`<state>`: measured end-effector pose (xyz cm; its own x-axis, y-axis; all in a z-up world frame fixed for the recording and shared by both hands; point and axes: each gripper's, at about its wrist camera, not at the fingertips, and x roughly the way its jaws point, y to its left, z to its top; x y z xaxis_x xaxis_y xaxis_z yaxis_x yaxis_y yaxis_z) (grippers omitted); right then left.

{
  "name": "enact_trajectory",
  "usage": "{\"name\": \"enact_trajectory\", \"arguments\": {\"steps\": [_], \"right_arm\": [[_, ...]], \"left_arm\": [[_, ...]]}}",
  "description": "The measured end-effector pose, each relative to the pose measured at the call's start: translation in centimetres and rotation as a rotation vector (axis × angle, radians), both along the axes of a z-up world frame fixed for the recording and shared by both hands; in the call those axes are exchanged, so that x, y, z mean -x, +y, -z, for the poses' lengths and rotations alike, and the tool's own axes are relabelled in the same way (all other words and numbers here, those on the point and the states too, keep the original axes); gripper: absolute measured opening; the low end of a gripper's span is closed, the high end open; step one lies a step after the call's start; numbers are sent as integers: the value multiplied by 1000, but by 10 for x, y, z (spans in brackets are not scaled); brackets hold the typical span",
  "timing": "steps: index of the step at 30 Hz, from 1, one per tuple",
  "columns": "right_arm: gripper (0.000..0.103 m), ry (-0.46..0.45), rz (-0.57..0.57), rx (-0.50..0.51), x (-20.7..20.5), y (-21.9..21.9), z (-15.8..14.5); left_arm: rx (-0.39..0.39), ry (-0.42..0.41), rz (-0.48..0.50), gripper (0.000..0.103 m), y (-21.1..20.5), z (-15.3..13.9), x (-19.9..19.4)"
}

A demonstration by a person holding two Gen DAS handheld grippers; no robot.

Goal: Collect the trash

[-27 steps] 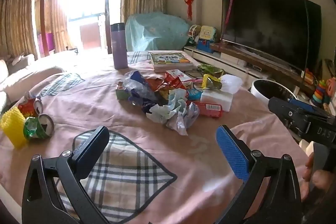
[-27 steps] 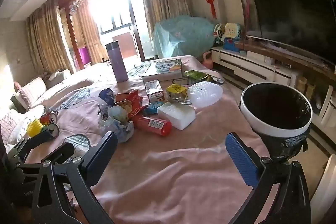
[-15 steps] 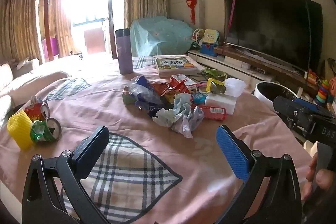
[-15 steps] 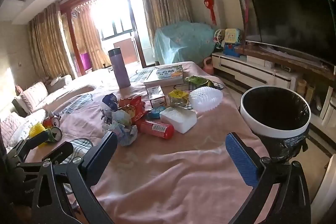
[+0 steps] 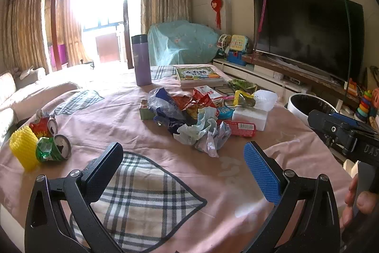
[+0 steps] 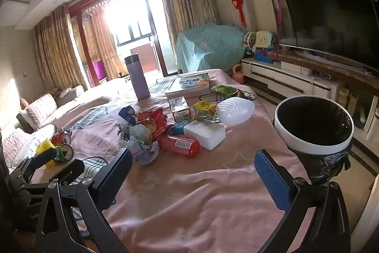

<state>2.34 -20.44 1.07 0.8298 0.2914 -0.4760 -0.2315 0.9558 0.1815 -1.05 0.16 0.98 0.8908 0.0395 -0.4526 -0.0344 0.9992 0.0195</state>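
A pile of trash lies mid-table on the pink cloth: crumpled paper, snack wrappers, a red tube and a white foam block. The same pile shows in the right wrist view. Crushed cans and yellow foam netting lie at the left. A white bin with a black liner stands off the table's right edge. My left gripper is open and empty, short of the pile. My right gripper is open and empty, to the right of the left one.
A purple flask and a stack of books stand at the table's far side. A plaid patch lies near the front edge. A TV on a low cabinet is at the right, a sofa at the left.
Both grippers have drawn slightly back and tilted, so the pile sits a little farther off. Both stay open and empty. Nothing on the table has moved.
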Motion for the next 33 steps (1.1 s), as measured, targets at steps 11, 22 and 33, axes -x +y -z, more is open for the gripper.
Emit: {"name": "enact_trajectory", "arguments": {"steps": [11,22,33], "right_arm": [[103,-18,6,-5,2,0,-2],[103,-19,5,-8,2,-1,-3],[103,-7,0,-20,0,0,-1]], "left_arm": [[5,-2,0,103,0,1,-1],[4,-4,4,103,-1,1,-1],[9,0,8,103,-3,3,-1]]}}
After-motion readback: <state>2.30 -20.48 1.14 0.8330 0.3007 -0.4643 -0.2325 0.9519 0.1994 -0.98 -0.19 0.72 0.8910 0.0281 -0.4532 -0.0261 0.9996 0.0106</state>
